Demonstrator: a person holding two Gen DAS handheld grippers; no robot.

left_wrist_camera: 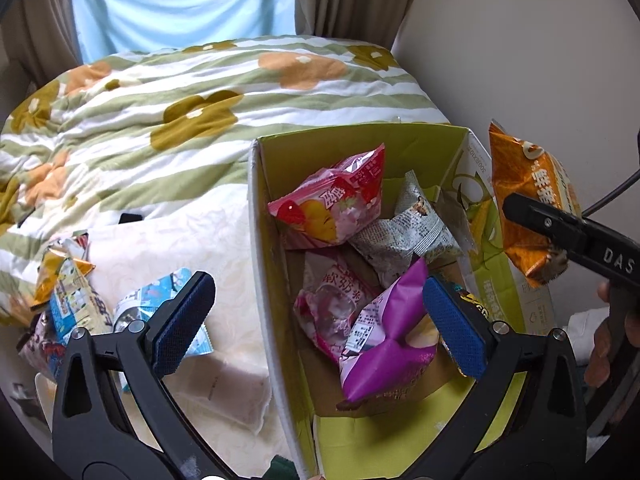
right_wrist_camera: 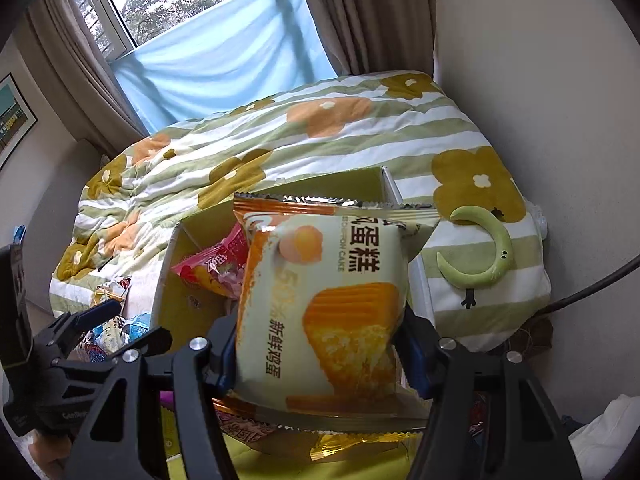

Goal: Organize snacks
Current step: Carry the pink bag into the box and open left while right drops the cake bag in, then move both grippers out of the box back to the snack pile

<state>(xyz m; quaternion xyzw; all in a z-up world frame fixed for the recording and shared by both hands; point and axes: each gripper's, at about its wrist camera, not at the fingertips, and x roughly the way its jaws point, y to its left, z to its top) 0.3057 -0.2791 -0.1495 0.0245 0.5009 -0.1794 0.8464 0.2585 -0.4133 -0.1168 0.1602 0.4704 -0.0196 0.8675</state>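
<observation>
The orange cake packet (right_wrist_camera: 320, 312) sits clamped between the blue pads of the right gripper (right_wrist_camera: 320, 354), whose jaws are closed onto its two side edges; the packet hangs in the air above the right side of the green cardboard box (left_wrist_camera: 360, 136), and in the left wrist view the same packet (left_wrist_camera: 528, 200) shows past the box's right wall, gripped by a black finger. The box stands on the bed with its top open and its flaps out of the way, so the mouth is free from above, though its floor is already crowded: a pink fruit-printed packet (left_wrist_camera: 328, 200) leans at the back left, a grey-and-white packet (left_wrist_camera: 408, 232) lies beside it, a pale pink packet (left_wrist_camera: 332, 300) lies lower, and a purple packet (left_wrist_camera: 388, 332) fills the near middle. The left gripper (left_wrist_camera: 316, 320) hangs with its jaws wide apart and nothing between them, straddling the box's left wall, one pad outside over the bed and the other inside, close to the purple packet. Left of the box, on a cream pillow (left_wrist_camera: 224, 240), a loose heap of snack packets (left_wrist_camera: 68, 300) lies near the bed's edge. Beyond the box the flowered quilt (left_wrist_camera: 200, 92) spreads to the curtains (right_wrist_camera: 360, 12) and window. To the right, a wall runs close to the box, and a green crescent toy (right_wrist_camera: 484, 252) rests on a striped pillow.
</observation>
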